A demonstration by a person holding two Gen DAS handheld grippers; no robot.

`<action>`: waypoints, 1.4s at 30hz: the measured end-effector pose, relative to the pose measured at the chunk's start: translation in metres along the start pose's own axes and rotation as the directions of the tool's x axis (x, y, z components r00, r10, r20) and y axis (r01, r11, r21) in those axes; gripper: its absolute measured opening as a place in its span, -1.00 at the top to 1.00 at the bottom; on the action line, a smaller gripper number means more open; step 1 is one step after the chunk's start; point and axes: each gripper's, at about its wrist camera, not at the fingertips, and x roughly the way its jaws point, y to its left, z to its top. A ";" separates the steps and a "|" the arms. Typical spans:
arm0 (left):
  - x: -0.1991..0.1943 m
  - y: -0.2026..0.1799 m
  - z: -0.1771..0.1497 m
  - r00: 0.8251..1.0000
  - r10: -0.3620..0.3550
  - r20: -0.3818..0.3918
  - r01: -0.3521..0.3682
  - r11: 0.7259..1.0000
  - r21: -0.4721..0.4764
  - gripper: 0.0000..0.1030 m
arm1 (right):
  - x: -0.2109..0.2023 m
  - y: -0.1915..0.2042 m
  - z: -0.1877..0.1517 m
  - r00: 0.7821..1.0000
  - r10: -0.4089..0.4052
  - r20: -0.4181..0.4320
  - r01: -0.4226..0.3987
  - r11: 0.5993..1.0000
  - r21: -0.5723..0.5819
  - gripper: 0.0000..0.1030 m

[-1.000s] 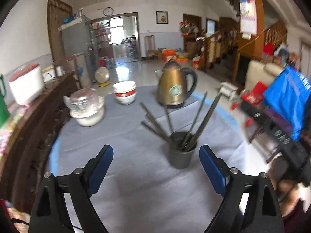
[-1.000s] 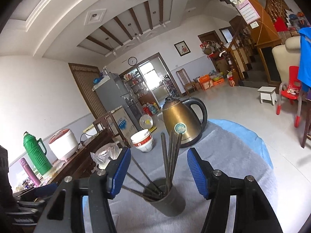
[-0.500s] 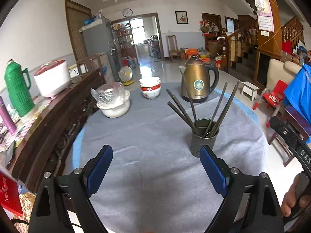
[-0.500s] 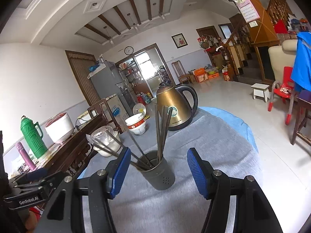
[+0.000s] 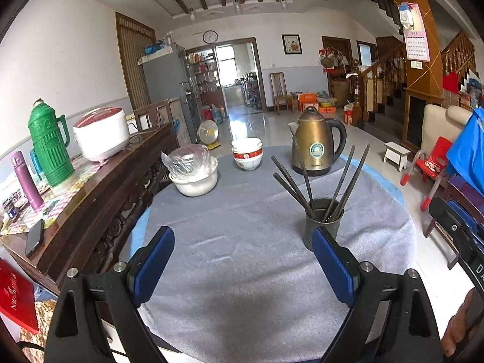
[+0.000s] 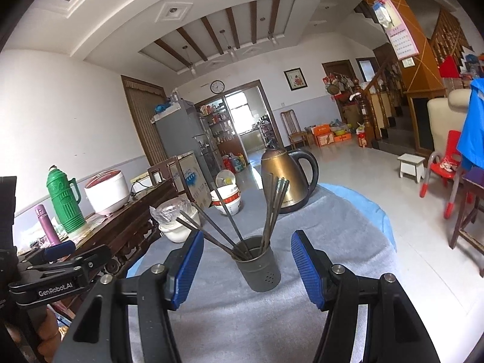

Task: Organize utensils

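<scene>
Several chopsticks point(image 6: 239, 230) splay from the holder point(image 6: 260, 267) ahead of the empty, spread right gripper point(image 6: 246, 269) (left gripper point(image 5: 242, 269) opening, empty); a careless bump could topple it.

We're in a lived-in home, main living/dining rm. Round table point(image 5: 242, 242) w/ grey cloth holds a brass kettle point(image 5: 314, 148), stacked bowls point(image 5: 246, 154) & a chopstick holder point(image 5: 322, 220). Wood sideboard point(image 5: 121, 175) carries a rice cooker point(image 5: 101, 133) & green thermos point(image 5: 50, 145). Beyond: fridge point(image 5: 165, 81), wall clock point(image 5: 210, 36), staircase point(image 5: 390, 69), doorway to a pantry/kitchen point(image 5: 236, 75).
</scene>
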 end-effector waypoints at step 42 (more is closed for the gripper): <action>-0.033 0.038 -0.012 0.985 0.166 0.050 -0.165 0.986 -0.031 -0.95 | -0.016 0.046 -0.011 0.999 0.033 0.009 -0.032 0.996 -0.087 -0.26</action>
